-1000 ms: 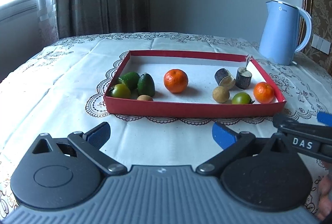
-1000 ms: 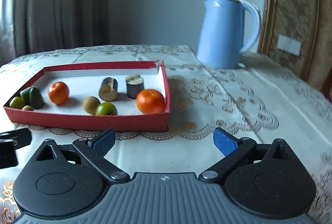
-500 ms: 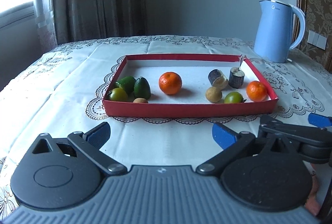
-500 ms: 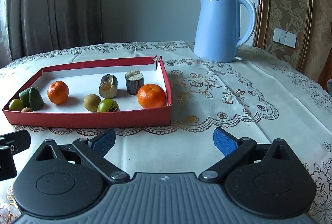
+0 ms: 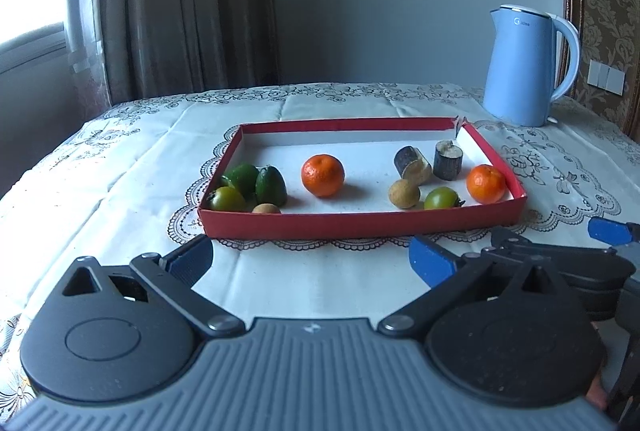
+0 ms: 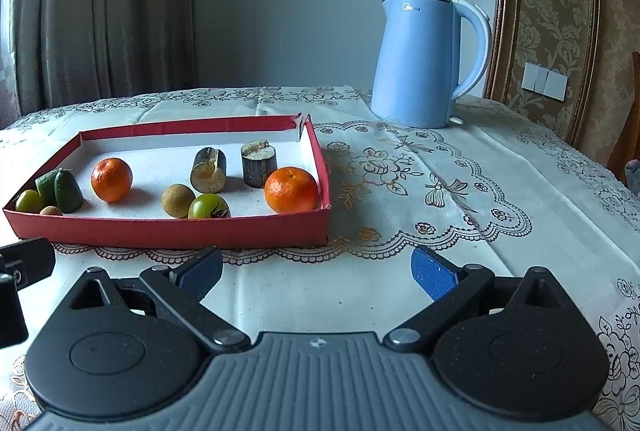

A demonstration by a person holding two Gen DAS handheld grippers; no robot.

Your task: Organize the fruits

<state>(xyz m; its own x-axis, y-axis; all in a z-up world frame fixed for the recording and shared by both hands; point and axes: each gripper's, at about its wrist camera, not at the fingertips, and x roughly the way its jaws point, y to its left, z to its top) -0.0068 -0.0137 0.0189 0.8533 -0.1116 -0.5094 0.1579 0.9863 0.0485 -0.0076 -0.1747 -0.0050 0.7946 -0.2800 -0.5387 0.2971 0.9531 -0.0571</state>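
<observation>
Fruits (image 5: 323, 175) in red tray (image 5: 360, 225), blue kettle (image 6: 424, 59) beyond; both tongs (image 5: 312, 259) (image 6: 316, 271) apart.

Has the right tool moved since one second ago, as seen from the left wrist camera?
Cannot tell. The right tool looks lower against the red tray, yet the camera moved too, so the shift may be only apparent.

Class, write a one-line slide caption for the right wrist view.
Open right gripper faces a red tray of fruit beside a blue kettle.
</observation>
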